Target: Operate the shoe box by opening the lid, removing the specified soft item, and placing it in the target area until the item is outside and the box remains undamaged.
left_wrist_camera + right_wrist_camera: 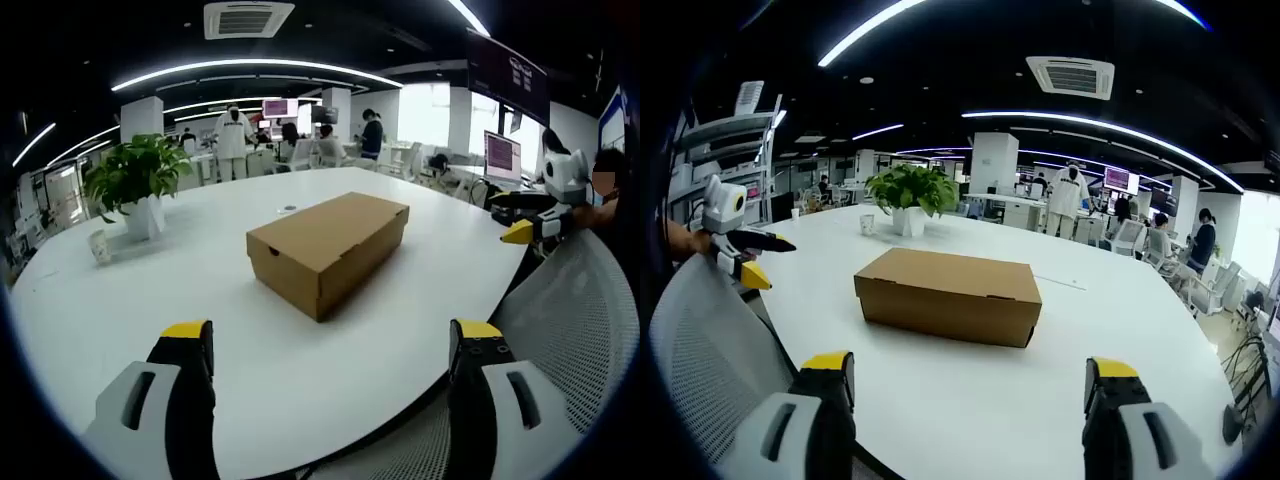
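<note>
— Where's the shoe box (328,249) from where you sit?

— On the white round table (150,300), lid closed, well ahead of both tools. In the left gripper view it lies dead ahead of my left gripper (330,350), between the lines of the two jaws, with a corner turned toward me and its long axis running away to the upper right. In the right gripper view the same box (948,293) shows me a long side, its length lying across the view, just left of centre.

— And the jaws?

— Both pairs spread wide, nothing between them. The right gripper (968,385) is well short of the cardboard too.

— Which one goes in first?

— I'd judge the distances about even. The right faces the long side squarely, so that's where I'd reach for the lid edge. The potted plant (910,195) and small cup (867,224) sit beyond the box, well apart from it.
</note>
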Demonstrator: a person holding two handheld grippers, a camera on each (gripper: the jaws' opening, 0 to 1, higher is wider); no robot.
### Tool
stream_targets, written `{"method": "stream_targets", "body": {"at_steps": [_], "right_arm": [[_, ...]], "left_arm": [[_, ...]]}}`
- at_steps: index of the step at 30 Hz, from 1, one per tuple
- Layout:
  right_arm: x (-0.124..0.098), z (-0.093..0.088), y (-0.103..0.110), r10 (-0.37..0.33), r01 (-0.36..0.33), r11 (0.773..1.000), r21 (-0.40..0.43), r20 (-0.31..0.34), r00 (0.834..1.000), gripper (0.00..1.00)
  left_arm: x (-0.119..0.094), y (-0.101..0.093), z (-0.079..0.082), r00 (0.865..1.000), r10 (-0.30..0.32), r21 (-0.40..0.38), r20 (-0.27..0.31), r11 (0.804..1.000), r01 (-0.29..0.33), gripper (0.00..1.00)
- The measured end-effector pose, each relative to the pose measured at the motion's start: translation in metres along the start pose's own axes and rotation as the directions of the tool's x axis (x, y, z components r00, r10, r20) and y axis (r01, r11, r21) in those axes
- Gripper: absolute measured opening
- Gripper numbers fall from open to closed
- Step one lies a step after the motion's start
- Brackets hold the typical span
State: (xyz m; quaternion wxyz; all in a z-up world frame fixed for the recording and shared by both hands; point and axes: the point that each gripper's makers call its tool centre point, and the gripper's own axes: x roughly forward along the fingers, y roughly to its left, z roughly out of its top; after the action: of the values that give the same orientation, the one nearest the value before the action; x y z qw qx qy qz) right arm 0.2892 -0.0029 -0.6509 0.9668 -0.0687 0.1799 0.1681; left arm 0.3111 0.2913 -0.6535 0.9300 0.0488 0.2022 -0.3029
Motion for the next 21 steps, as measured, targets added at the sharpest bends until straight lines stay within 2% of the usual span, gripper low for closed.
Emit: {"method": "stream_targets", "body": {"at_steps": [21], "right_arm": [[0.0002,-0.0011,-0.0002,0.001,-0.001,1.000,-0.007,-0.008,1.000,0.98]], "left_arm": [[0.0003,0.0006,0.0001,1.000,0.001,-0.004,0.001,1.000,-0.001,0.99]]}}
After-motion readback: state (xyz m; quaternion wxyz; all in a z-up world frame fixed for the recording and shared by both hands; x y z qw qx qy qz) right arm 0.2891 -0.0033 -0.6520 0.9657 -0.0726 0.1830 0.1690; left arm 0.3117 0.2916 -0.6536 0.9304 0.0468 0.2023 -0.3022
